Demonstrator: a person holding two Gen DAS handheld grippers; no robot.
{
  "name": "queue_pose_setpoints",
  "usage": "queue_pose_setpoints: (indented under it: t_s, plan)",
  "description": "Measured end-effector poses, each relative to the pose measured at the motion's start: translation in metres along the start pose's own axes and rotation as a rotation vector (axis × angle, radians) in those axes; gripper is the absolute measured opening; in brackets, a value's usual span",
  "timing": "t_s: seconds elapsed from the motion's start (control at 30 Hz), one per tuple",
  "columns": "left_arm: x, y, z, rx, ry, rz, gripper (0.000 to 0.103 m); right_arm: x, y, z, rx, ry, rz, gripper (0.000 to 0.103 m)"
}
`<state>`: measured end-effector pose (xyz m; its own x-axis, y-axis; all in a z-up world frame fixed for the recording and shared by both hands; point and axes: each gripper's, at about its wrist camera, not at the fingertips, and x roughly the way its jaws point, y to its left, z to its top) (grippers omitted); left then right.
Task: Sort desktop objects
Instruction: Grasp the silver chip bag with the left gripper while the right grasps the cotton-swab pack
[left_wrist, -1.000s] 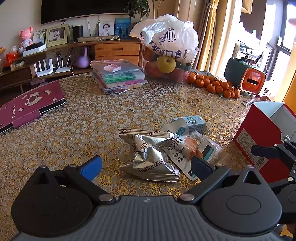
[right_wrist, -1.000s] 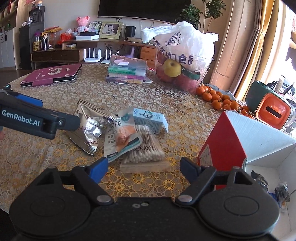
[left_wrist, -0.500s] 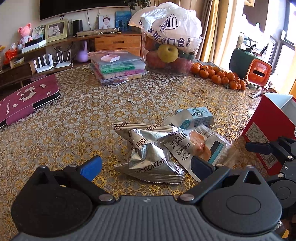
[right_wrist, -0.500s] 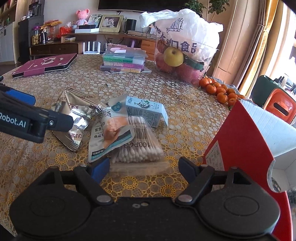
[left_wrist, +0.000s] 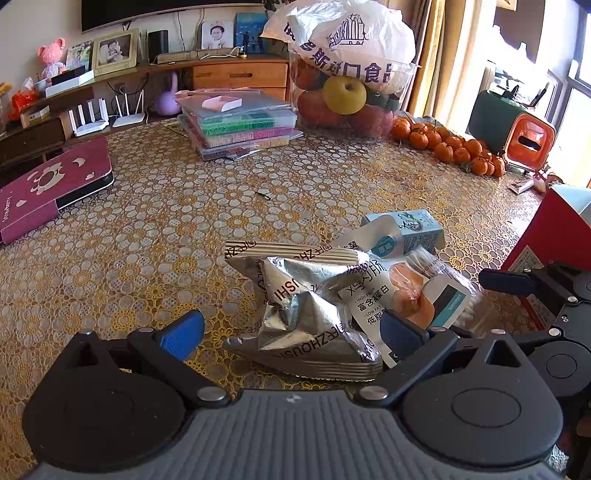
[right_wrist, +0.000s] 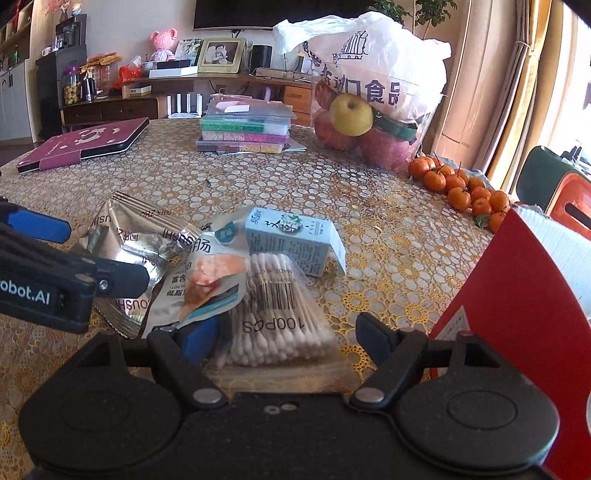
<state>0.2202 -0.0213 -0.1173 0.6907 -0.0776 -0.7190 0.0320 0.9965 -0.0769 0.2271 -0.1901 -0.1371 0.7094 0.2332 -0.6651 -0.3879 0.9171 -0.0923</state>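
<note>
A crumpled silver snack bag (left_wrist: 306, 310) (right_wrist: 136, 236) lies on the patterned table between the fingers of my open left gripper (left_wrist: 291, 332). Beside it lie a white sausage packet (left_wrist: 399, 295) (right_wrist: 207, 277), a pack of cotton swabs (right_wrist: 280, 317) (left_wrist: 461, 291) and a small pale blue carton (right_wrist: 291, 240) (left_wrist: 413, 229). My open right gripper (right_wrist: 288, 336) straddles the near end of the swab pack. A red box with a white inside (right_wrist: 524, 302) (left_wrist: 554, 229) stands at the right. The left gripper's body (right_wrist: 44, 273) shows in the right wrist view.
Farther back on the table are a maroon tablet case (left_wrist: 51, 184), stacked plastic boxes (left_wrist: 240, 125), a bag of fruit (left_wrist: 351, 66), a row of tangerines (left_wrist: 450, 147) and a green and orange container (left_wrist: 517, 125). Shelves line the wall behind.
Both grippers have moved forward and down toward the pile. The silver bag now sits between the left fingers, and the swab pack between the right fingers.
</note>
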Motion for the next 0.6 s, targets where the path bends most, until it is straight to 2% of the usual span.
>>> queue_pose_setpoints:
  t_s: [0.07,0.27,0.33,0.6]
  plan:
    - [0.003,0.0,-0.001,-0.001,0.003,-0.003,0.101,0.001,-0.002,0.0,0.02,0.003,0.019,0.076]
    - [0.013,0.003,-0.001,-0.015,0.03,-0.011,0.087,0.002,-0.005,0.0,0.059,0.002,0.038,0.075]
    - [0.014,0.005,-0.001,-0.018,0.029,-0.016,0.086,0.002,-0.006,-0.001,0.062,-0.001,0.042,0.074]
    - [0.013,0.003,0.0,-0.004,0.024,-0.024,0.073,-0.002,0.001,0.0,0.056,0.002,0.067,0.052]
